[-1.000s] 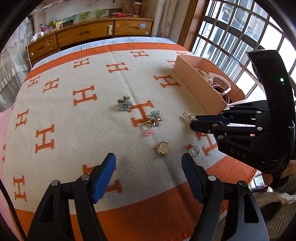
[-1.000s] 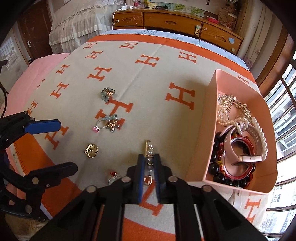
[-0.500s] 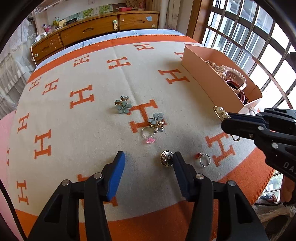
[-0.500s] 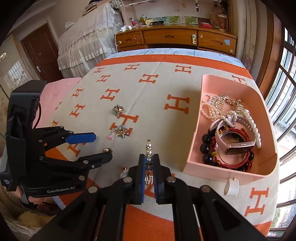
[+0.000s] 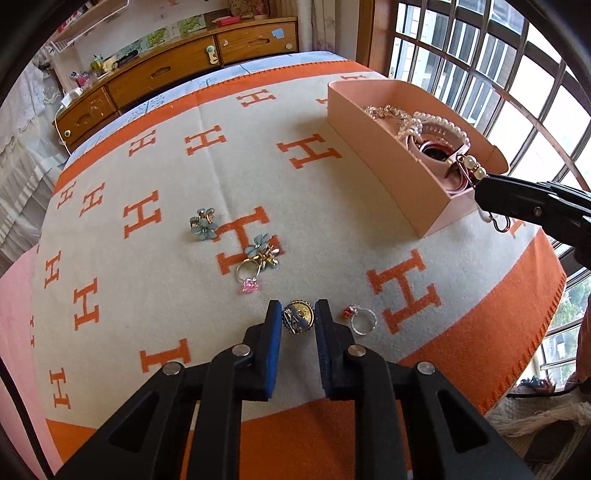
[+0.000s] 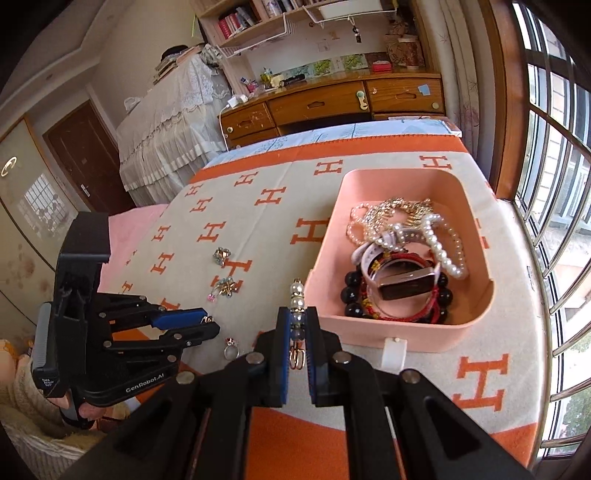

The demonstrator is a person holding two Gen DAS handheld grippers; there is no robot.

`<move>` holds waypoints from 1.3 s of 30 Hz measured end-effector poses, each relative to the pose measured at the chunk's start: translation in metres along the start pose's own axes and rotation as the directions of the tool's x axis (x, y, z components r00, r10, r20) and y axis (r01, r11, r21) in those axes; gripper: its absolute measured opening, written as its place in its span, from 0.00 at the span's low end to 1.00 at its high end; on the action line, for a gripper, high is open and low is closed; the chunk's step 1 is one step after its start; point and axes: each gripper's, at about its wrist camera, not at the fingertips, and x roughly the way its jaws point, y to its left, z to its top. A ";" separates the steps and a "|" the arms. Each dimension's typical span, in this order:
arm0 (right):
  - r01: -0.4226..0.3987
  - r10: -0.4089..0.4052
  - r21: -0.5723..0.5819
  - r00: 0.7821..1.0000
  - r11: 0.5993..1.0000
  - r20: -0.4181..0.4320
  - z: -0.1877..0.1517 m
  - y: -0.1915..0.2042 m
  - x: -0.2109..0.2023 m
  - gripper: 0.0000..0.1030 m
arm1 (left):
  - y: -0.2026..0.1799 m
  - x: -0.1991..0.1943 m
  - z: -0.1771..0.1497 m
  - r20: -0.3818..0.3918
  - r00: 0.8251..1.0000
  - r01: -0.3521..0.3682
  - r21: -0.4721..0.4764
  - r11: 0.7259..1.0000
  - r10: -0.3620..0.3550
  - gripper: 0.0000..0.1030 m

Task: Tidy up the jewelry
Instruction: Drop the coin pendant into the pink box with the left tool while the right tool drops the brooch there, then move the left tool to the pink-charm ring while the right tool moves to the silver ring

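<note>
Left tool (image 5: 297, 317) is closing around the round gold brooch (image 5: 298, 316) it hung well clear of a second ago, while right tool (image 6: 297, 325), clamped on the pearl earring (image 6: 297, 295), has swung to nine o'clock of the pink box (image 6: 402, 334), drop-off looking close.

wooden dresser (image 6: 332, 103) | lace-covered furniture (image 6: 170, 122) | wall bookshelf (image 6: 258, 18) | barred window (image 5: 491, 74)
</note>
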 end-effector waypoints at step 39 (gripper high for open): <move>0.017 -0.055 0.434 0.996 0.901 0.077 0.015 -0.097 -0.022 0.21 | -0.050 -0.025 0.080 0.151 0.981 0.121 -0.010 0.993 -0.118 0.63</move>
